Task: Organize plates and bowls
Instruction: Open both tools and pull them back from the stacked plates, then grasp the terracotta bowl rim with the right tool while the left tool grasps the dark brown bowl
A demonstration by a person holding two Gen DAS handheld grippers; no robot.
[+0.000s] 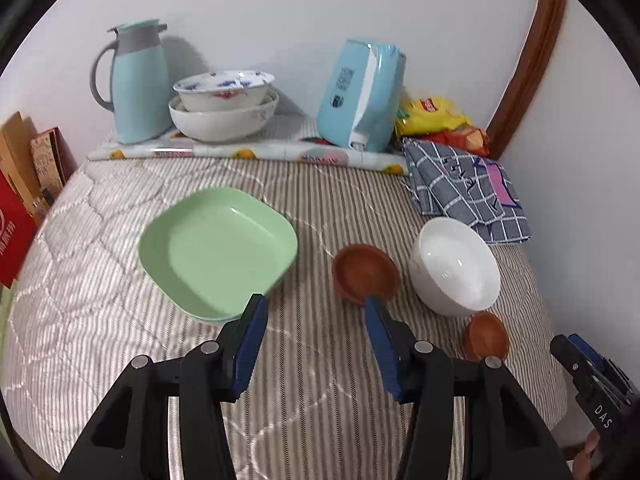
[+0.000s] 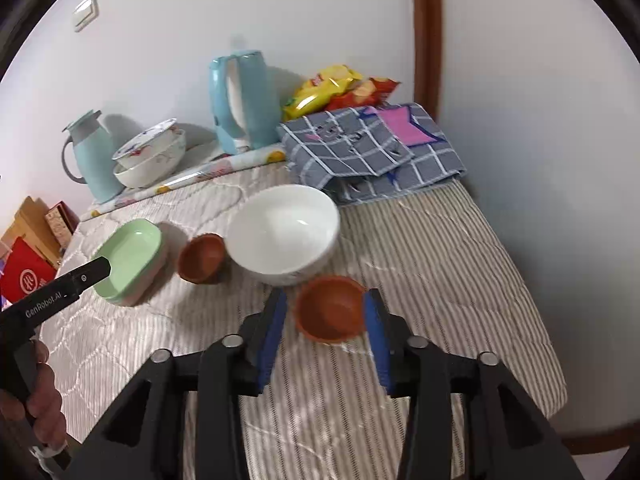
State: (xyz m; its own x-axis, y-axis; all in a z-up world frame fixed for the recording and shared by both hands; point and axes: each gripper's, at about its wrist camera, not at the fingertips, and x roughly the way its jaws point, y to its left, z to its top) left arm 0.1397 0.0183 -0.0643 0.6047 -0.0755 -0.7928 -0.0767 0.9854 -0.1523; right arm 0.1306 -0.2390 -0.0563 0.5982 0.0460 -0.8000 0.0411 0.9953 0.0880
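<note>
A square green plate (image 1: 218, 250) lies on the striped quilted table. To its right stand a small brown bowl (image 1: 366, 274), a large white bowl (image 1: 456, 266) and a second small brown bowl (image 1: 486, 336). My left gripper (image 1: 314, 302) is open and empty, hovering just in front of the plate and the first brown bowl. The right wrist view frames the second brown bowl (image 2: 330, 312) between the fingers of my right gripper (image 2: 327, 296). That gripper is open, with a gap on the left side. Seen from the left wrist, the right gripper (image 1: 564, 350) is off to the bowl's right, apart from it.
Along the back wall are a pale blue jug (image 1: 136, 80), two stacked patterned bowls (image 1: 224, 108), a blue tissue pack (image 1: 360, 96) and snack bags (image 1: 432, 114). A checked cloth (image 1: 464, 188) lies behind the white bowl. Boxes (image 1: 24, 184) stand off the left edge. The table ends close on the right.
</note>
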